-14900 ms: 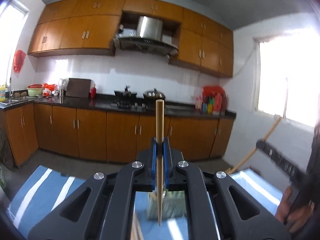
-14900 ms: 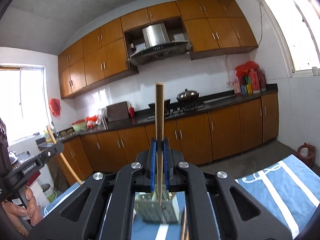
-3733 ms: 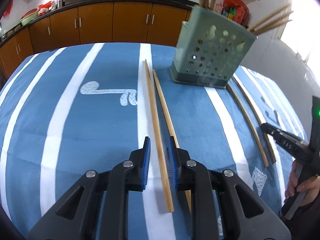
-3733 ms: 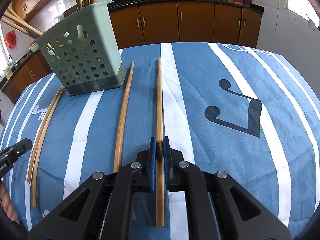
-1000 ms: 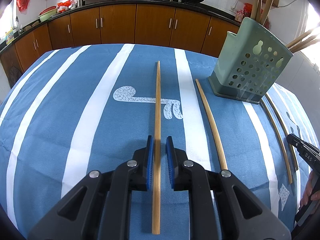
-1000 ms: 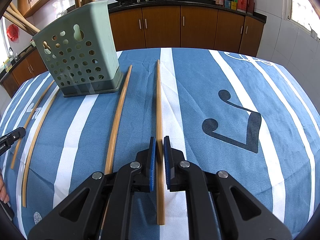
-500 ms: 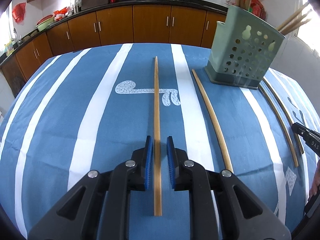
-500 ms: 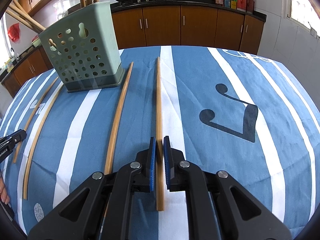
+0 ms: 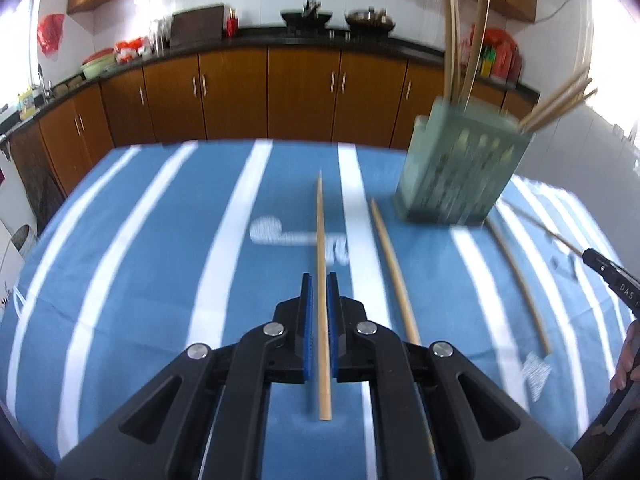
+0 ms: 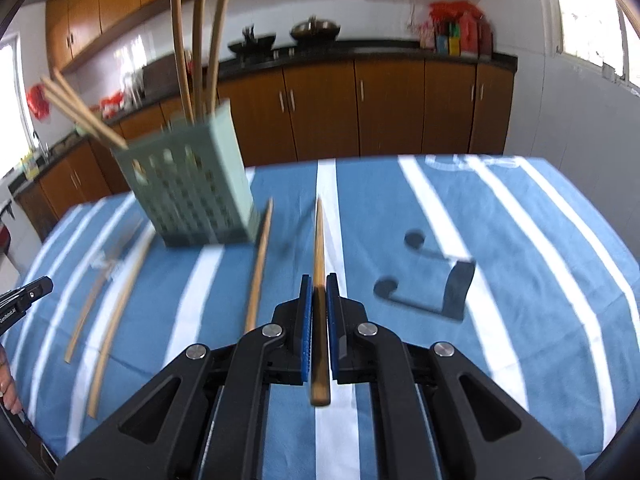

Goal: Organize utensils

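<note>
Two chopsticks now up off the table [image 9: 140, 240], one in each gripper.

Left wrist view:
- Left gripper [image 9: 319, 280] with fingers just squeezed the last bit shut, tight on the left chopstick [image 9: 321, 232].
- Near end of that stick seemingly clear of the blue cloth.
- Half a second back, same stick flat on the table, fingers not quite closed on it.
- Green holder [image 9: 456, 172] at 2 o'clock, already stuffed with tall sticks and blurry from the quick lift.
- Loose chopstick [image 9: 390, 260] flat at 1 o'clock, near the holder's foot.
- Curved chopstick [image 9: 520, 276] flat at 3 o'clock.
- Both lying as before.

Right wrist view:
- Right gripper [image 10: 319, 280] with fingers clamped hard on the right chopstick [image 10: 319, 236], near end raised toward the camera.
- Half a second back, gripped the same way but flat on the table.
- Holder at 10 o'clock, more of its tall sticks in view than before.
- Loose chopstick at 11 o'clock, tip just beside the holder.
- Two more chopsticks [image 10: 116, 300] flat at 9 o'clock.

Meaning for the job: pick-up done on both sides. Most likely next, a carry to the holder and a drop inside. About three sticks left on the table after that.
</note>
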### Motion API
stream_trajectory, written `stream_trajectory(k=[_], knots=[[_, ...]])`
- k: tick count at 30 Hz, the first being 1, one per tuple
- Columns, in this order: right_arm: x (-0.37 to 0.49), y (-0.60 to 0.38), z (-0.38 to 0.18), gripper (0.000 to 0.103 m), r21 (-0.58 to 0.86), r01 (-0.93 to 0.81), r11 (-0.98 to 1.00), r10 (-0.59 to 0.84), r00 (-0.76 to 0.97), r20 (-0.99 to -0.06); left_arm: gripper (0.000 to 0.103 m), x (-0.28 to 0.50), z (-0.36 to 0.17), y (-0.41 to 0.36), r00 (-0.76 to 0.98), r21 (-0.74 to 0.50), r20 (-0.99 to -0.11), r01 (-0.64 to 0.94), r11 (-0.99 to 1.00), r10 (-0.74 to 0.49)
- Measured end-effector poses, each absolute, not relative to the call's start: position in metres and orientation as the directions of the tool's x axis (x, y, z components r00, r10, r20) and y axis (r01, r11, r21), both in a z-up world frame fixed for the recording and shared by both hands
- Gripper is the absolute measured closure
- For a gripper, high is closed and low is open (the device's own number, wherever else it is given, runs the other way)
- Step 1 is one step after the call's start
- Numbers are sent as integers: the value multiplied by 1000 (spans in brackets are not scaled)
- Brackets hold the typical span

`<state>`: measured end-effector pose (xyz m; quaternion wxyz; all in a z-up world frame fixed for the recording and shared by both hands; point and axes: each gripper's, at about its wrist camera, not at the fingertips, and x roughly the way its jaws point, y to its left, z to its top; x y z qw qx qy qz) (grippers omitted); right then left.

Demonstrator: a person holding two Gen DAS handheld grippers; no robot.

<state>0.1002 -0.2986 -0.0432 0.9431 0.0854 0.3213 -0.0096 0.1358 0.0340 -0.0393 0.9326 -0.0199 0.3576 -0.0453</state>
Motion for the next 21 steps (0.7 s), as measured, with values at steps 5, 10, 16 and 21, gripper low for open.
stream_trajectory(k=[5, 10, 16, 21], knots=[[96, -301, -25, 95, 163, 63, 985, 39, 830, -556, 95, 136, -19, 34, 774, -72, -625, 78, 994, -106], [97, -302, -28, 95, 167, 61, 984, 45, 824, -565, 76, 143, -55, 24, 698, -62, -706, 110, 992, -121], [96, -300, -32, 95, 164, 58, 985, 48, 816, -576, 75, 154, -100, 22, 625, -36, -776, 93, 995, -87], [96, -300, -32, 95, 168, 63, 984, 46, 816, -577, 95, 152, -107, 17, 627, 6, -776, 106, 994, -62]])
